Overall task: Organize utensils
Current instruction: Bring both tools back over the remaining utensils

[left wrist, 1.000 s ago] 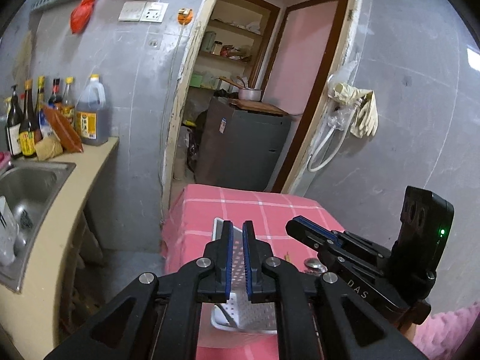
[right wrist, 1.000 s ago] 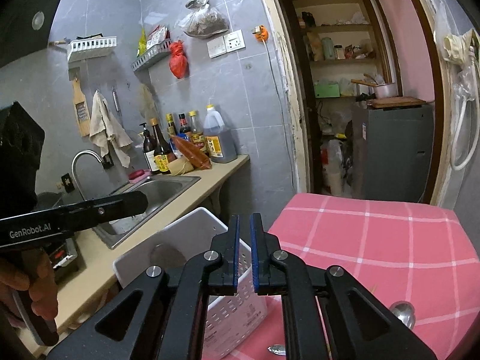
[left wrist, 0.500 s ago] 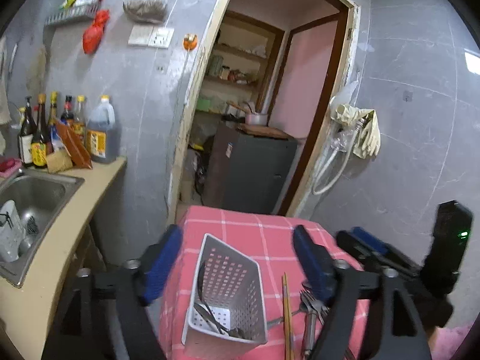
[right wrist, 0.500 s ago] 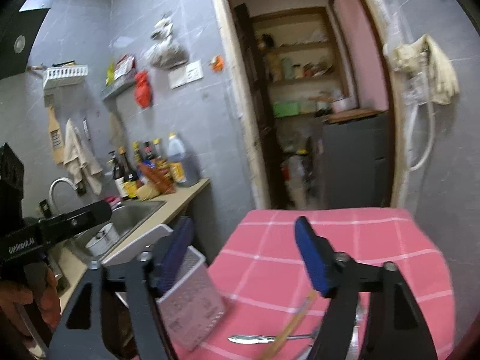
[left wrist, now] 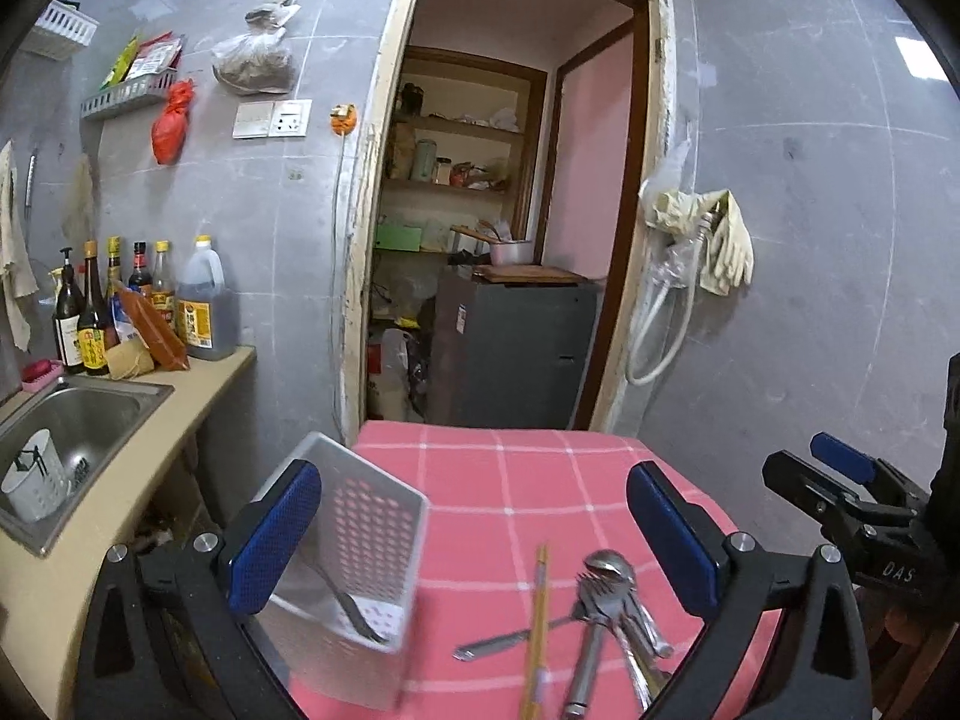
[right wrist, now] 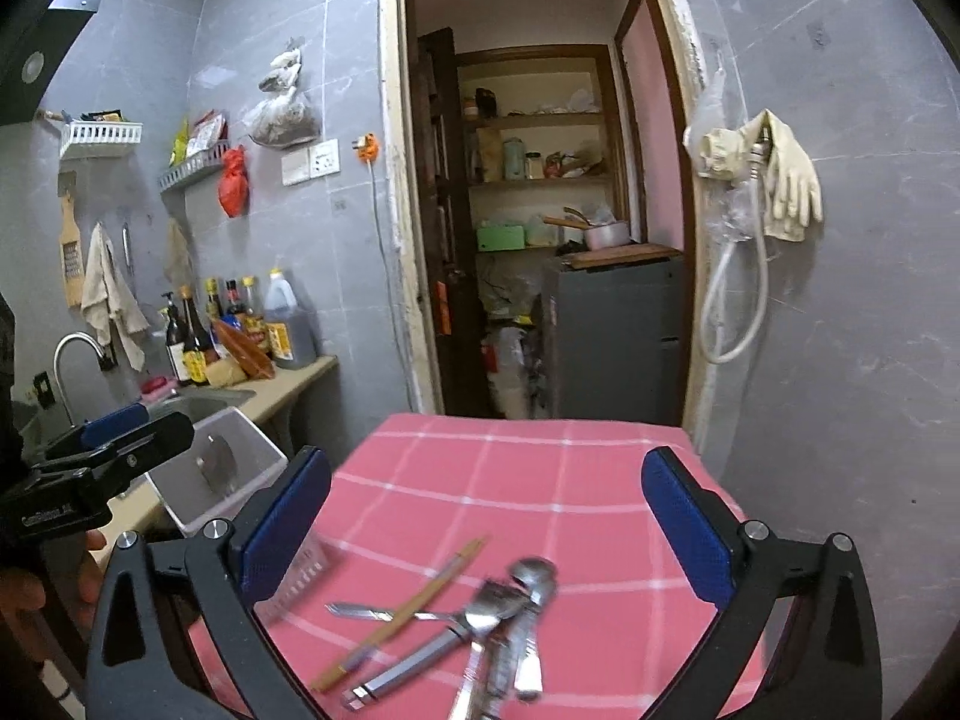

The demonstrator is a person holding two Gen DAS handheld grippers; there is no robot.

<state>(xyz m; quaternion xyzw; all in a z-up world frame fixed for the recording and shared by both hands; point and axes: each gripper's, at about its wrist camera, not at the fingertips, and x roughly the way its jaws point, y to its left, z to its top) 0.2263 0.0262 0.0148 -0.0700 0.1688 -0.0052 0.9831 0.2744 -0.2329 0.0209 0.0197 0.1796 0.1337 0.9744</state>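
My left gripper (left wrist: 474, 534) and right gripper (right wrist: 489, 528) opening, empty; utensils (right wrist: 480, 618) right of white basket (left wrist: 366, 546) on pink cloth (right wrist: 510, 480).

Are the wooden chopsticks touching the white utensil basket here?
Apart. The left wrist view shows the chopsticks lying on the pink tablecloth with a strip of bare cloth between them and the white basket.

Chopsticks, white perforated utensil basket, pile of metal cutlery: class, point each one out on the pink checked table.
Chopsticks (left wrist: 539, 612), left wrist view, middle of the shaft.
White perforated utensil basket (left wrist: 375, 531), left wrist view, holed side wall.
Pile of metal cutlery (right wrist: 528, 585), right wrist view, a spoon bowl on top.
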